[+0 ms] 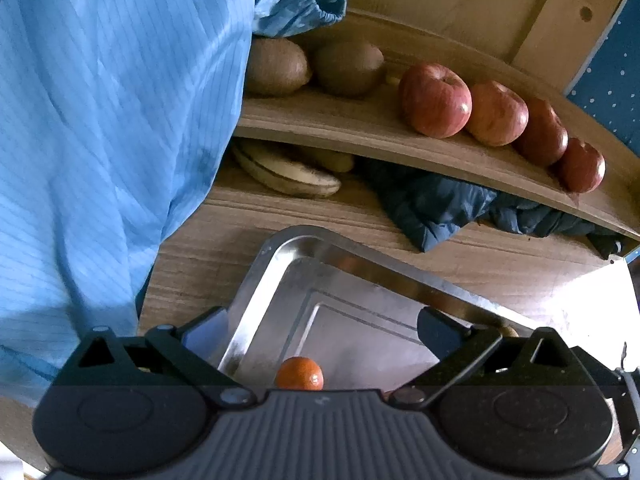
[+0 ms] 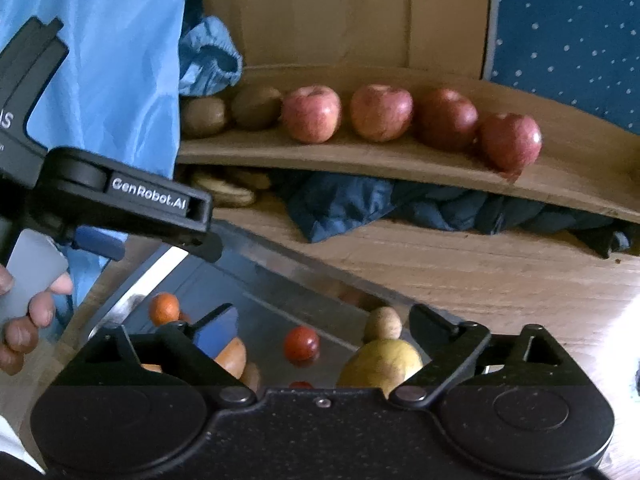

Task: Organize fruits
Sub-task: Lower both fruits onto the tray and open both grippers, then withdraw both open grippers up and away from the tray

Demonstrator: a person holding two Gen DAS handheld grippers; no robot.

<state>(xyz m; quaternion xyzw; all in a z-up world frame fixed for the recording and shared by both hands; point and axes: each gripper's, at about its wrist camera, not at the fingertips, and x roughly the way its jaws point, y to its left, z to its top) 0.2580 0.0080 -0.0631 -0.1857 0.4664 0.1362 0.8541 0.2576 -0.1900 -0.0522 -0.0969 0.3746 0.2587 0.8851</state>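
Observation:
My left gripper (image 1: 324,332) hangs open over a steel tray (image 1: 360,254), with a small orange (image 1: 300,374) lying below and between its fingers, untouched. My right gripper (image 2: 326,326) is also open above the tray (image 2: 132,300), which holds a small red fruit (image 2: 302,344), a yellow-green pear (image 2: 380,362), a tan round fruit (image 2: 384,322) and oranges (image 2: 164,308). Several red apples (image 1: 436,100) and two kiwis (image 1: 276,66) line the wooden shelf (image 1: 360,132). Bananas (image 1: 288,172) lie beneath it.
A dark blue cloth (image 1: 440,208) is bunched under the shelf. A person's blue sleeve (image 1: 100,140) fills the left side. In the right wrist view a hand (image 2: 24,320) holds the left tool's black housing (image 2: 148,196) over the tray's left corner.

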